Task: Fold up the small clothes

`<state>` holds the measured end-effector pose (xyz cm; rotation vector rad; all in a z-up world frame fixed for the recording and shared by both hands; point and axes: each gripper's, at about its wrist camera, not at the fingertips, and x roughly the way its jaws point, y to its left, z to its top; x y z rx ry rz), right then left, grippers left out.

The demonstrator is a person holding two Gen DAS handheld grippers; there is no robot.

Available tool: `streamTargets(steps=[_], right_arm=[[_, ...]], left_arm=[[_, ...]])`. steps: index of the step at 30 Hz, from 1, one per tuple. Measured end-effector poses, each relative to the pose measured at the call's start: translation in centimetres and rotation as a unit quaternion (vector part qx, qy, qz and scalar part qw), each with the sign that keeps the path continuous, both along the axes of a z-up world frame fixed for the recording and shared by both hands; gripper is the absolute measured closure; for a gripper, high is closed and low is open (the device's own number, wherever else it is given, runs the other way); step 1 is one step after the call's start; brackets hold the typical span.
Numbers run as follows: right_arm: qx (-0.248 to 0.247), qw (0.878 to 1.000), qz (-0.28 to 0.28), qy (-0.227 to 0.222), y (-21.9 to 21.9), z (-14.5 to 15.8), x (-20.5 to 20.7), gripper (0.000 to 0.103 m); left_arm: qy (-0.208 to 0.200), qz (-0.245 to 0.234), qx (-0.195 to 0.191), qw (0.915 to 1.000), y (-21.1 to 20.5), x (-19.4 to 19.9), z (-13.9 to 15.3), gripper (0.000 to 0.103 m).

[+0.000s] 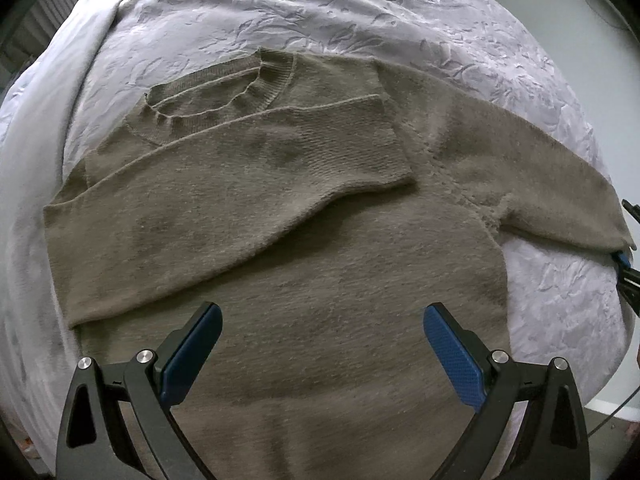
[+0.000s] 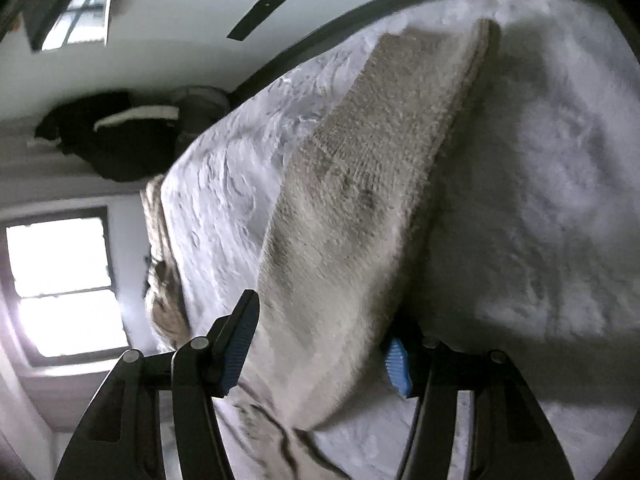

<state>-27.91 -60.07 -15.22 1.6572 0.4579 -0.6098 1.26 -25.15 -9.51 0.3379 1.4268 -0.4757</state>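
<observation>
Sweater (image 1: 280, 240) laid on the bed (image 1: 280, 12)

The left claw (image 1: 322, 354) is held released above it; the sleeve (image 2: 352, 208) is seen between the right claw (image 2: 320, 344) pads, grip unclear.

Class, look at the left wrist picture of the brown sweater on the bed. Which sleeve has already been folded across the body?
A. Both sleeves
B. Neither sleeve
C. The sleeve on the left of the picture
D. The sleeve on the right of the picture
C: the left sleeve lies across the chest of the sweater, its cuff near the middle, while the right sleeve stretches out over the bedspread.
</observation>
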Motion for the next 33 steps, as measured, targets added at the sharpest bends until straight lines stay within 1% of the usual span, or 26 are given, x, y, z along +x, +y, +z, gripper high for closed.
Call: streamTargets(steps=[1,2,4,6,9,12,13,15,16,18,19,20,22,23,24,26,27,28,29,30,31,33], right_arm=[[0.015,1.0,-0.004,-0.015,0.0,-0.5,0.1,0.094],[0.025,0.999,-0.008,-0.027,0.0,-0.9,0.2,0.097],[0.026,0.998,-0.008,-0.052,0.2,-0.8,0.6,0.097],[0.014,0.997,0.017,-0.079,0.5,0.0,1.9,0.097],[-0.014,0.989,0.088,-0.117,1.3,2.3,5.8,0.097],[-0.04,0.978,0.156,-0.136,2.7,4.6,10.2,0.097],[-0.053,0.97,0.191,-0.142,3.7,5.7,12.7,0.097],[-0.073,0.957,0.24,-0.145,5.6,7.0,16.1,0.097],[-0.09,0.945,0.279,-0.146,7.2,8.0,18.7,0.097],[-0.117,0.923,0.34,-0.141,10.3,9.1,22.8,0.097],[-0.127,0.912,0.365,-0.137,11.7,9.3,24.7,0.096],[-0.135,0.899,0.394,-0.133,13.5,9.4,26.7,0.096],[-0.145,0.872,0.451,-0.122,17.8,9.0,30.3,0.096],[-0.152,0.856,0.482,-0.11,20.3,8.5,32.0,0.096],[-0.157,0.844,0.503,-0.1,22.0,7.9,33.1,0.096],[-0.176,0.811,0.555,-0.056,26.7,6.1,35.4,0.095],[-0.182,0.797,0.575,-0.035,28.6,5.1,36.4,0.093],[-0.184,0.781,0.597,-0.002,30.7,3.4,37.4,0.093],[-0.181,0.775,0.606,0.018,31.5,2.0,37.2,0.093],[-0.174,0.773,0.609,0.039,32.5,0.8,37.2,0.093],[-0.16,0.777,0.605,0.058,32.7,-0.7,37.1,0.093],[-0.131,0.797,0.587,0.064,32.2,-1.8,36.4,0.091]], left_arm=[[-0.001,0.002,0.0,1.0,0.0,0.0,0.0,0.002],[-0.003,0.004,0.0,1.0,0.1,0.0,0.0,0.002],[-0.006,0.009,-0.002,0.9999,0.3,0.2,0.1,0.002],[-0.01,0.015,-0.001,0.9998,0.8,0.5,0.2,0.002],[-0.016,0.03,0.0,0.9994,1.8,1.2,0.4,0.002],[-0.02,0.049,0.0,0.9986,3.2,1.9,0.4,0.002],[-0.021,0.055,0.0,0.9983,3.8,2.2,0.5,0.002],[-0.024,0.069,0.002,0.9973,5.0,2.7,0.3,0.002],[-0.026,0.078,-0.008,0.9966,5.7,2.9,0.3,0.002],[-0.028,0.094,-0.008,0.9951,7.2,3.5,0.3,0.002],[-0.033,0.103,-0.009,0.9941,7.9,3.8,0.3,0.002],[-0.034,0.114,-0.009,0.9929,9.0,4.1,0.2,0.002],[-0.036,0.132,-0.009,0.9906,10.5,4.7,0.1,0.002],[-0.036,0.143,-0.009,0.9891,11.4,4.9,0.0,0.002],[-0.036,0.153,-0.009,0.9876,12.4,5.1,-0.1,0.002],[-0.037,0.175,-0.01,0.9839,14.4,5.7,-0.4,0.002],[-0.038,0.184,-0.009,0.9822,15.1,5.9,-0.5,0.002],[-0.037,0.196,-0.008,0.9799,16.1,6.2,-0.7,0.002],[-0.036,0.204,-0.008,0.9783,16.7,6.3,-0.9,0.002],[-0.034,0.215,-0.01,0.9759,17.5,6.6,-1.1,0.002],[-0.033,0.226,-0.01,0.9735,18.3,6.7,-1.3,0.002],[-0.029,0.243,-0.013,0.9694,19.7,6.9,-1.7,0.002]])
